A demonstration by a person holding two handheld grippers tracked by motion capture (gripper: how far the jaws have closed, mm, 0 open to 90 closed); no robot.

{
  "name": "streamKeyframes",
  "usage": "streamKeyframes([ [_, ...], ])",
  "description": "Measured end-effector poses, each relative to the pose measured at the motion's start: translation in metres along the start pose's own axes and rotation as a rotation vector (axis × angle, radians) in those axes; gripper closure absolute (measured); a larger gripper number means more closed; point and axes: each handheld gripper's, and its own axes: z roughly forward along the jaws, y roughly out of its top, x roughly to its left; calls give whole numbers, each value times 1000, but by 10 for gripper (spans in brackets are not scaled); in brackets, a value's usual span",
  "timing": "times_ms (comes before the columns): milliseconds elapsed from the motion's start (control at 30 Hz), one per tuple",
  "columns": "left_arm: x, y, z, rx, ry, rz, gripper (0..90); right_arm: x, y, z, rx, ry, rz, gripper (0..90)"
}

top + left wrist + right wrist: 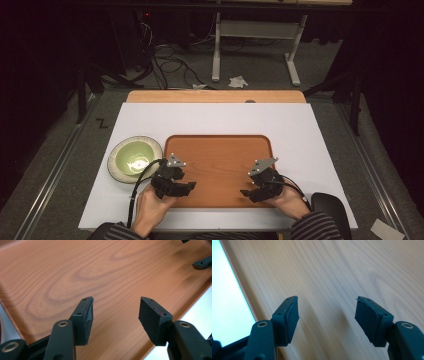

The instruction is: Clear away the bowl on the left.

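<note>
Both claws, left claw and right claw, hover apart over the bare wooden tray; a green bowl sits at the tray's nine o'clock, nothing between

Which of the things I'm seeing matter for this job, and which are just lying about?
In the job:
wooden tray, beneath both grippers
left gripper, jaws open
right gripper, jaws open
green bowl, beside the tray's left edge

Lying about:
crumpled paper on the floor
cables on the floor
</note>
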Motion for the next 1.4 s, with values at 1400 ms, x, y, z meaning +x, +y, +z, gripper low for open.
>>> streamKeyframes([
  [1400,-1,-2,-12,-70,69,43,381,-2,-2,-7,-30,-14,21,370],
])
